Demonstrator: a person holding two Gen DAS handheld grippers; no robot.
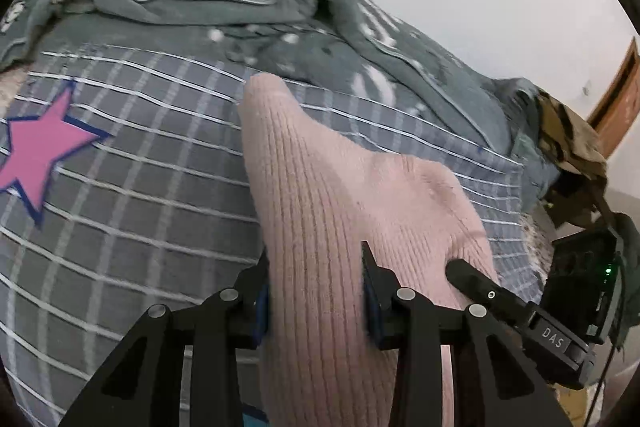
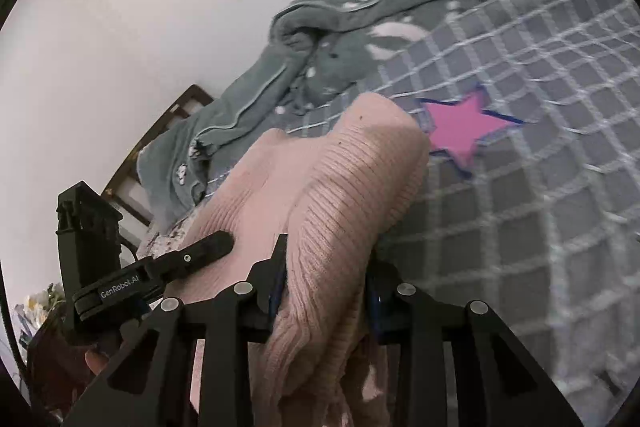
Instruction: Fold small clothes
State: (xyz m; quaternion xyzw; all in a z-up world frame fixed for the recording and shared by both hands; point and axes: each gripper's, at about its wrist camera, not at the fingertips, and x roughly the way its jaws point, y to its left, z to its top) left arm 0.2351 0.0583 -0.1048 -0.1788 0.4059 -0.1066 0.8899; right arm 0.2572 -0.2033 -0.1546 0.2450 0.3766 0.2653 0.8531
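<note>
A pink ribbed knit garment (image 1: 320, 187) lies bunched on the checked bed sheet (image 1: 140, 167) and is lifted at its near edge. My left gripper (image 1: 315, 253) is shut on one fold of it, with the knit pinched between the blue pads. In the right wrist view the same pink garment (image 2: 340, 179) rises in a thick fold, and my right gripper (image 2: 326, 253) is shut on it. The two grippers hold the near edge side by side. A finger (image 1: 470, 277) of the right one presses the knit beside the left; a finger (image 2: 208, 249) of the left one shows on the other side.
A pink star patch (image 1: 38, 151) with a blue outline sits on the sheet, left of the garment. A grey-green blanket (image 1: 180, 3) is heaped along the far side against a white wall. A camouflage cloth (image 1: 568, 143) hangs at the bed's right end near a wooden frame (image 1: 620, 99).
</note>
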